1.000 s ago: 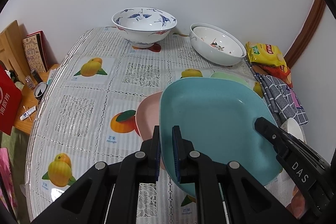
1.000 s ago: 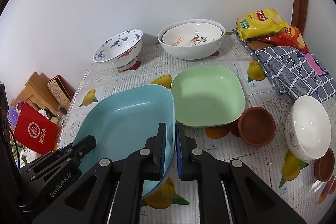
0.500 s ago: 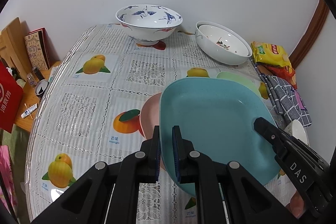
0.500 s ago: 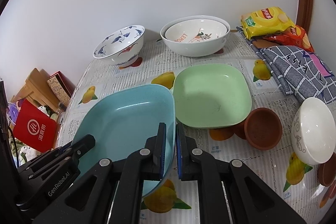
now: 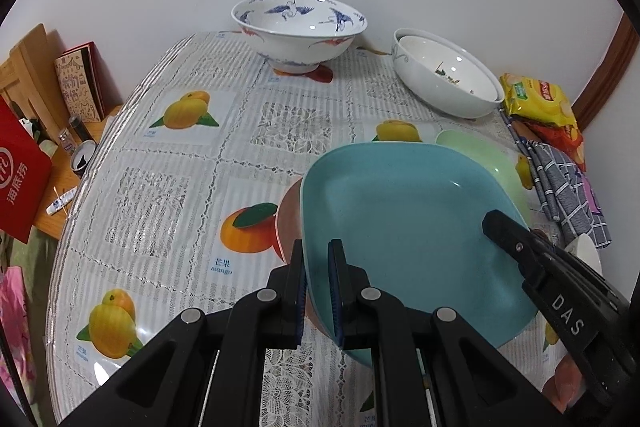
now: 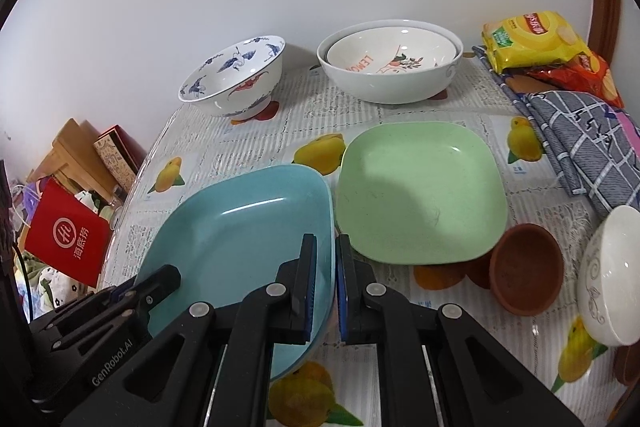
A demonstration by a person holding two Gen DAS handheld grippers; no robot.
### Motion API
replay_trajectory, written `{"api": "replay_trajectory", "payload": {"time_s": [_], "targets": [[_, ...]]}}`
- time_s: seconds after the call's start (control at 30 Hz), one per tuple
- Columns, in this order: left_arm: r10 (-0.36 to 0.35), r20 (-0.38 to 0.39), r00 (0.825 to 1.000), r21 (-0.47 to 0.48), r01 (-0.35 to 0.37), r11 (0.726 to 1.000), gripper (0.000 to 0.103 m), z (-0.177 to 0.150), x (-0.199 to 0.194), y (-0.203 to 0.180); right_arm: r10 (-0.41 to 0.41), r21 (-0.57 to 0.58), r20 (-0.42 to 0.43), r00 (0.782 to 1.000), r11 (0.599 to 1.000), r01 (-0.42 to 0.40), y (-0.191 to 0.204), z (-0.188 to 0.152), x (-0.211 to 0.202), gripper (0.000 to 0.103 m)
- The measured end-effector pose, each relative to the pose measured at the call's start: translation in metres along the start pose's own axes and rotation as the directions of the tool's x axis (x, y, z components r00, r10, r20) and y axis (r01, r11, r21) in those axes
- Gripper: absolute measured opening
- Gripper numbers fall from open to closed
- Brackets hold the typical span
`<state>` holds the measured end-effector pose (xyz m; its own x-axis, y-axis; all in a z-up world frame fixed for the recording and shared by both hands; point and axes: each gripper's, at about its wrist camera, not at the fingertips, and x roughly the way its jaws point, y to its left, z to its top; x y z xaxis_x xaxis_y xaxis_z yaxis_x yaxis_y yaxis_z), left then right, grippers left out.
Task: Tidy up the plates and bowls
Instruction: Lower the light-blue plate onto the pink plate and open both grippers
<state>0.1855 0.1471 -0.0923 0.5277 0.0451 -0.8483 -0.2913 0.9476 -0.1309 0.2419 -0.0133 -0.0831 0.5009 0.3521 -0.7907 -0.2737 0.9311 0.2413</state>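
While the left gripper point(image 5: 316, 259) clamps the blue plate point(image 5: 400, 223) by its left rim | plate hangs over the pink plate point(image 5: 289, 215), just left of the green plate point(image 6: 420, 191) | right gripper point(image 6: 325, 259) pinches the blue plate's right rim.

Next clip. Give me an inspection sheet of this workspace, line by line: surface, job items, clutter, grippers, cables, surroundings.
Surface: table under a fruit-print cover.
Job's things: blue plate held by both grippers above a pink plate; green plate beside it; crane-pattern bowl; two nested white bowls; brown bowl; small white bowl.
Clutter: snack bags, checked cloth.
Grippers: left gripper and right gripper each shut on the plate's rim.
Cables: nothing seen.
Surroundings: white wall; red bag and wooden shelf beside the table.
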Motion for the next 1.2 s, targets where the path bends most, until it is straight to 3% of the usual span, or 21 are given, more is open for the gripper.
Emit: {"api": "replay_trajectory", "payload": {"time_s": [0.4, 0.87, 0.93, 1.0, 1.1, 1.2], "targets": [[0.062, -0.043, 0.997, -0.014, -0.062, 0.998, 0.012, -0.005, 0.022, 0.002, 0.024, -0.060, -0.061, 0.998, 0.998, -0.027, -0.002, -0.005, 0.038, 0.012], [0.054, -0.071, 0.996, -0.022, -0.056, 0.998, 0.013, -0.006, 0.029, 0.006, 0.030, -0.103, -0.080, 0.996, 0.994, -0.038, 0.001, -0.008, 0.050, 0.017], [0.044, -0.078, 0.996, -0.025, -0.046, 0.999, 0.015, -0.008, 0.028, 0.007, 0.038, -0.112, -0.066, 0.997, 0.993, -0.046, 0.003, -0.006, 0.048, 0.022], [0.044, -0.076, 0.996, -0.022, -0.046, 0.999, 0.018, -0.009, 0.026, 0.007, 0.049, -0.116, -0.050, 0.998, 0.992, -0.055, 0.005, -0.004, 0.044, 0.034], [0.054, -0.058, 0.997, -0.015, -0.055, 0.998, 0.029, -0.010, 0.017, 0.008, 0.045, -0.120, -0.029, 0.999, 0.992, -0.048, 0.007, -0.001, 0.037, 0.038], [0.054, -0.043, 0.998, -0.021, -0.055, 0.998, 0.030, -0.010, 0.007, 0.011, 0.046, -0.112, -0.022, 0.999, 0.993, -0.048, 0.007, 0.000, 0.028, 0.040]]}}
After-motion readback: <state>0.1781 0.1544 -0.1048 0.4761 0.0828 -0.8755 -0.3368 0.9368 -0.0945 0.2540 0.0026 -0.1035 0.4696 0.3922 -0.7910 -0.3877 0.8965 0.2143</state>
